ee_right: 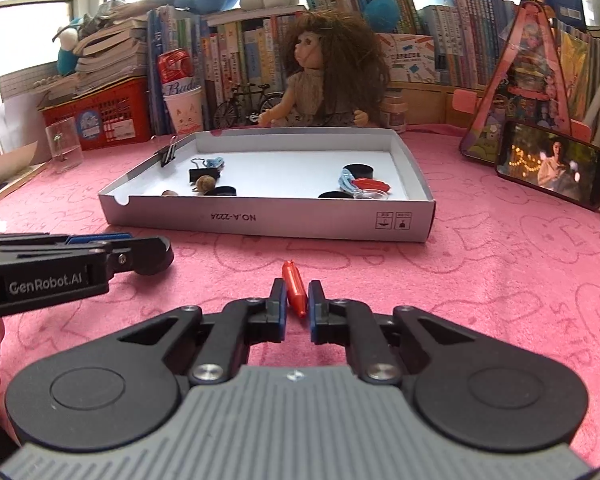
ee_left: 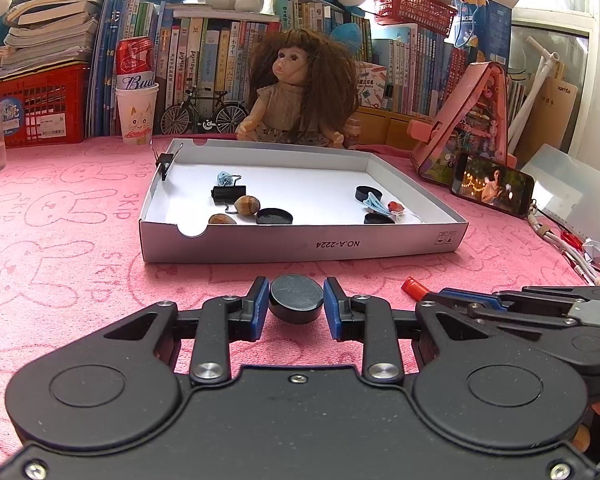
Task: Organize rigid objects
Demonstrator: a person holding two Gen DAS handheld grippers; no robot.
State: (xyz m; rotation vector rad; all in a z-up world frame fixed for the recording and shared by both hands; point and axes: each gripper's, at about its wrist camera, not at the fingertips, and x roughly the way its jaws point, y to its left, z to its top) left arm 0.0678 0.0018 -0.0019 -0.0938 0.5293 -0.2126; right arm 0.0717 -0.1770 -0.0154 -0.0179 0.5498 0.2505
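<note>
A pink bunny-print cloth (ee_left: 80,216) covers the whole table, and on it, a little way in front of both grippers, sits a shallow white cardboard tray (ee_left: 300,246) marked NO.A-2224. Behind the tray a curly-haired doll (ee_left: 300,88) sits against a row of books, with a phone (ee_left: 492,188) playing a video propped off to the right.

Inside the tray lie a black binder clip (ee_left: 229,193), two hazelnuts (ee_left: 247,205), several black discs and a blue clip (ee_left: 374,203) next to a small red piece; another binder clip (ee_left: 164,162) is clamped on the tray's left wall.

Nearer to me, the left gripper (ee_left: 296,304) has its blue-padded fingers closed against the sides of a black disc (ee_left: 296,298), just short of the tray's front wall. Beside it, the right gripper (ee_right: 297,304) pinches a small red cone-tipped peg (ee_right: 295,290) between nearly shut fingers, low over the cloth.
</note>
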